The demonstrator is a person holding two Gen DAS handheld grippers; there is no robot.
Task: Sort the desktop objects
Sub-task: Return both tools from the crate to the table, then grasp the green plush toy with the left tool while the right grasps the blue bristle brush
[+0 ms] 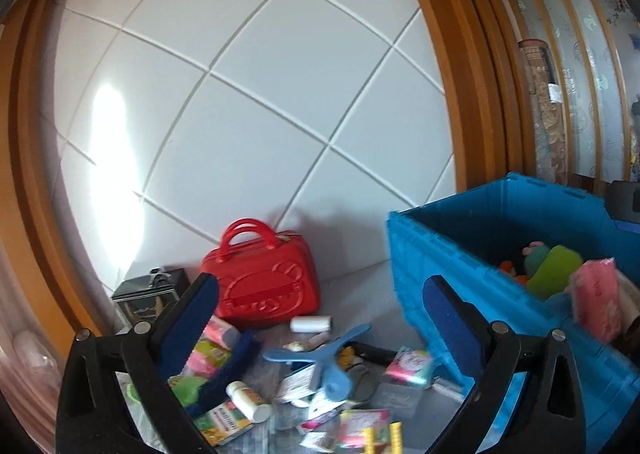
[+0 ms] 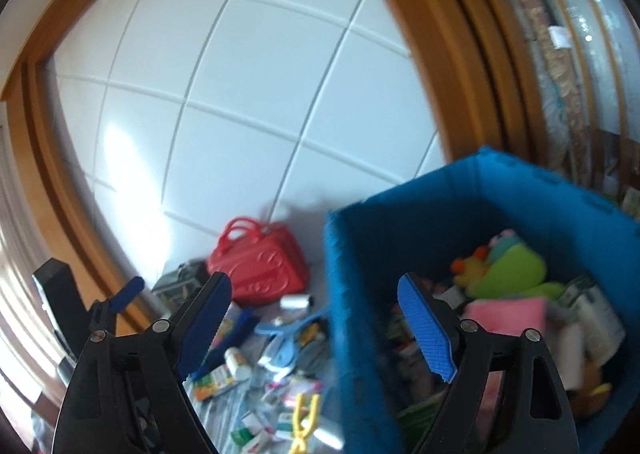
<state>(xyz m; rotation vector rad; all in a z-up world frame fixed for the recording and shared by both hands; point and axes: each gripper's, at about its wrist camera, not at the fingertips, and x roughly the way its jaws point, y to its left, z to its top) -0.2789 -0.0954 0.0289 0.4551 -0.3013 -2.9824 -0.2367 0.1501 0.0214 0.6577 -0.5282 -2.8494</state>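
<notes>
1. Large blue plastic crate [image 2: 360, 294] is already holding sorted soft toys and packets, among them a green plush toy [image 2: 508, 270].
2. Red hard-shell handbag [image 1: 260, 282], blue plastic propeller-shaped fan [image 1: 320, 358] and small packets are still lying unsorted on the table beside the crate.
3. Left gripper [image 1: 320, 294] and right gripper [image 2: 316, 306] are both hovering with jaws apart, carrying nothing.

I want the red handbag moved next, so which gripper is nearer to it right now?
Left, though only slightly. The left gripper hangs open with the red handbag just past its left finger. The right gripper sits further right, straddling the blue crate wall.
</notes>
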